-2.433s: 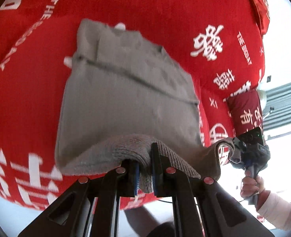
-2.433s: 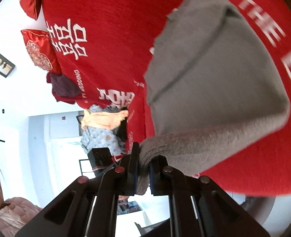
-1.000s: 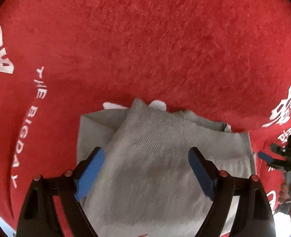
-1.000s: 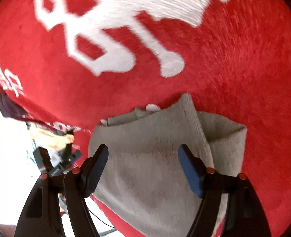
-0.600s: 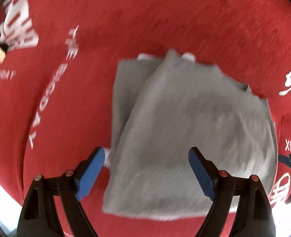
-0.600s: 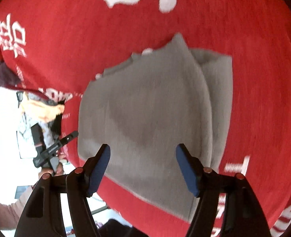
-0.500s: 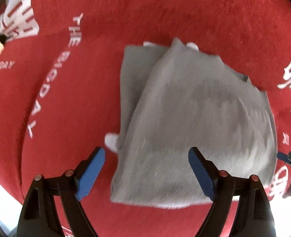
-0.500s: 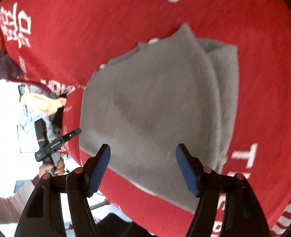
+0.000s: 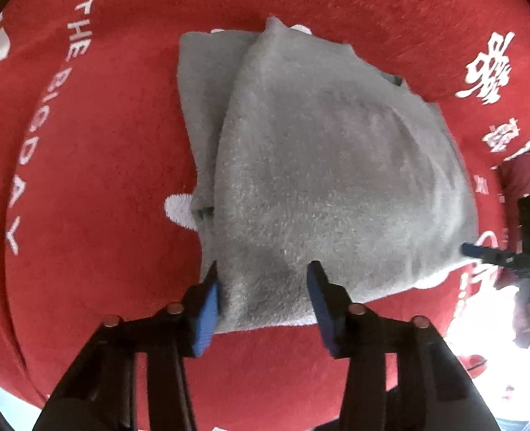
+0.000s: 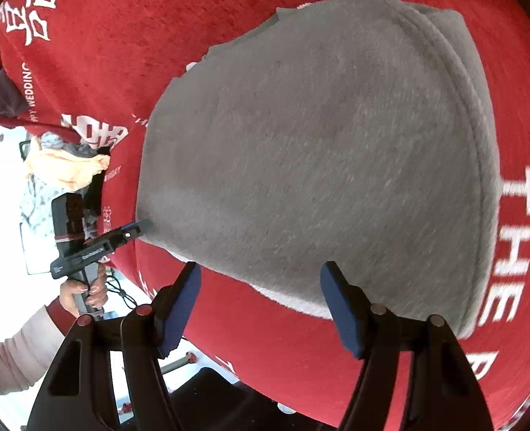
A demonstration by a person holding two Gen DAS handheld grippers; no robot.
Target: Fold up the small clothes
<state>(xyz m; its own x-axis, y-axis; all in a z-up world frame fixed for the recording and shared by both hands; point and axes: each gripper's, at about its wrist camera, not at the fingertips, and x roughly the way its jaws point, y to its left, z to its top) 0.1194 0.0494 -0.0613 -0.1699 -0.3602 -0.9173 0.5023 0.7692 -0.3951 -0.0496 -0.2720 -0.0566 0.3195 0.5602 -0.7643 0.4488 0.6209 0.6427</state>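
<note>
my left gripper (image 9: 263, 289) is closing its jaws right now, with the near left corner of the grey garment (image 9: 322, 165) bunched between the blue pads; from my view the cloth sits in the gap, but i can't say the pads are pressing it yet. my right gripper (image 10: 259, 300) stands open, jaws wide apart, hanging over the near edge of the same garment (image 10: 318, 151) with nothing pinched.

the garment lies already doubled on the red bedspread (image 9: 85, 179), straight ahead of both claws, its longer run going away from me toward the far edge, where a second layer peeks out on the left side. the left claw is the nearer one, at the hem itself; the right sits just short of the hem. i judge the next fold turns on lifting this near edge and carrying it away from me.

no container in sight. off the bed's side, past the person's hand (image 10: 85, 292) and sleeve, a heap of other clothes (image 10: 67, 165) waits.
</note>
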